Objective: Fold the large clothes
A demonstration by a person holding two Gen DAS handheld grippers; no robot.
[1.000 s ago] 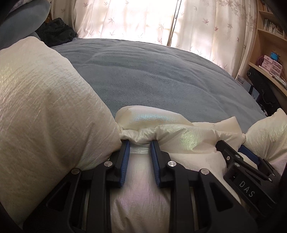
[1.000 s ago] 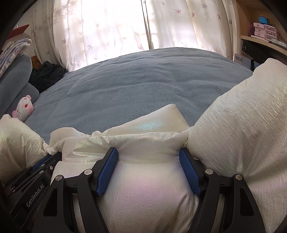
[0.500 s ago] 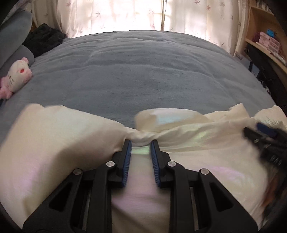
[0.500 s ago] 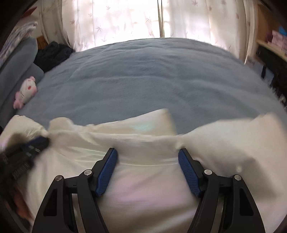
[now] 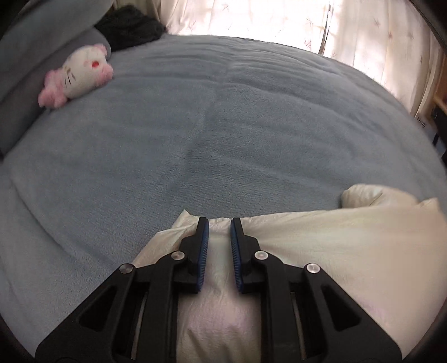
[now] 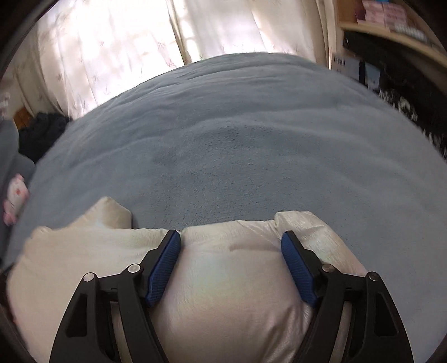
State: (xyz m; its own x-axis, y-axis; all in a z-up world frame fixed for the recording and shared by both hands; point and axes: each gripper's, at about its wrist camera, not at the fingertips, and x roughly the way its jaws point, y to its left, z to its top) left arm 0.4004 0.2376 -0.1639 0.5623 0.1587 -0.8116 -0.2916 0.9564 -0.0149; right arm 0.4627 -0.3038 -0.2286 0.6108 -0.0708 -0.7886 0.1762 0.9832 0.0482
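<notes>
A cream-white puffy garment [image 5: 335,251] lies along the near edge of the blue-grey bed cover [image 5: 223,139]. My left gripper [image 5: 219,223] pinches a narrow fold at the garment's left corner, and its jaws are closing on that fold. In the right wrist view the same garment [image 6: 229,279] bulges between the blue pads of my right gripper [image 6: 230,237]. Those jaws stand wide and are opening, with both pads still against the padded fabric. Neither gripper shows in the other's view.
A white and pink plush toy [image 5: 78,75] lies at the bed's far left beside a grey pillow, with dark clothing [image 5: 128,25] behind it. Bright curtains [image 6: 111,50] hang beyond the bed. A wooden shelf [image 6: 391,28] with boxes stands at the right.
The garment's raised puffy sides have come down flat onto the bed. Both views have swung sideways, and the other gripper has dropped out of each. The right jaws stand slightly wider.
</notes>
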